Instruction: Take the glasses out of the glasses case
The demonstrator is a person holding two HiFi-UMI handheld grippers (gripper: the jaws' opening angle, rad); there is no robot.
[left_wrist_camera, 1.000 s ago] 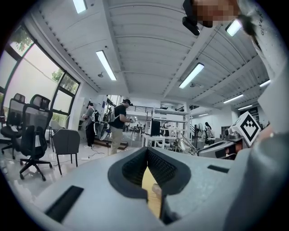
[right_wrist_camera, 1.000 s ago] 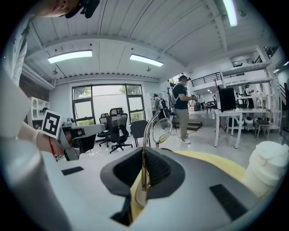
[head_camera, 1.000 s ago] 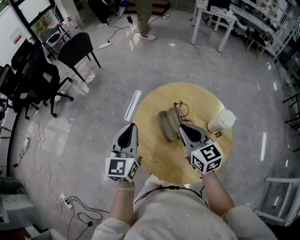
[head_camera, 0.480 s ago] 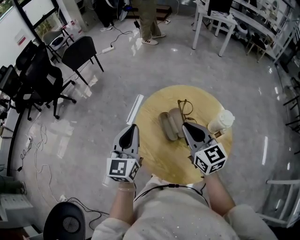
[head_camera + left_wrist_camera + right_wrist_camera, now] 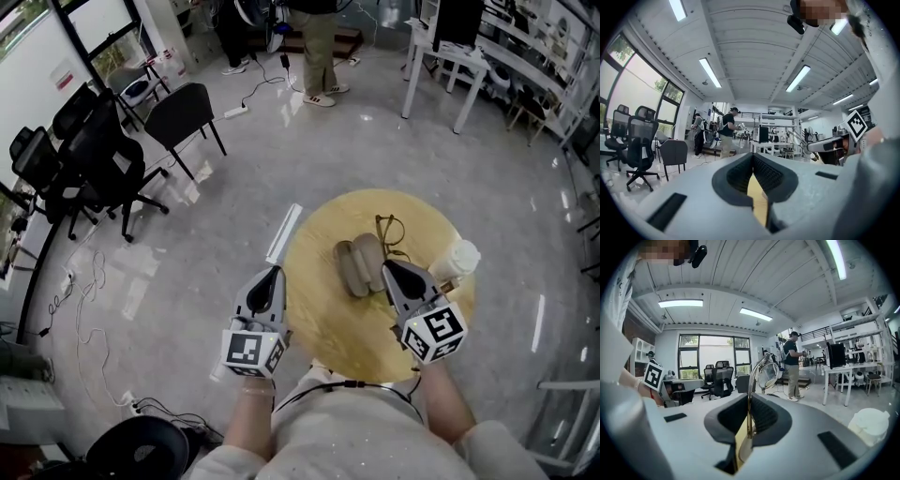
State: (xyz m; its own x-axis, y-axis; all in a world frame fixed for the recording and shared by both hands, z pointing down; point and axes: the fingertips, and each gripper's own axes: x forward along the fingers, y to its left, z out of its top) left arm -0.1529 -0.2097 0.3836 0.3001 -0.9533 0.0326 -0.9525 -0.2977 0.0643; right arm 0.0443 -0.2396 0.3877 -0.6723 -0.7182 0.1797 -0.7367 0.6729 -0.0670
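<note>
An open beige glasses case (image 5: pixel 356 265) lies in the middle of the round wooden table (image 5: pixel 337 328). The glasses (image 5: pixel 389 232) sit just beyond and to the right of it, outside the case. My right gripper (image 5: pixel 388 267) is shut on one temple arm of the glasses. In the right gripper view the thin arm runs up from between the jaws of my right gripper (image 5: pixel 749 401) to the glasses' lenses (image 5: pixel 767 372). My left gripper (image 5: pixel 273 273) hovers at the table's left edge, and in its own view this left gripper (image 5: pixel 753 161) is shut on nothing.
A white crumpled cup (image 5: pixel 457 258) stands at the table's right edge, also seen as the cup (image 5: pixel 868 423) in the right gripper view. Black office chairs (image 5: pixel 103 150) stand at left, a person (image 5: pixel 319 47) and white desks (image 5: pixel 450 47) at the back. Cables lie on the floor.
The head view has tilted up and the table sits lower right in it. The glasses have shifted slightly right, away from the case, in the right gripper. The left gripper has hardly moved.
</note>
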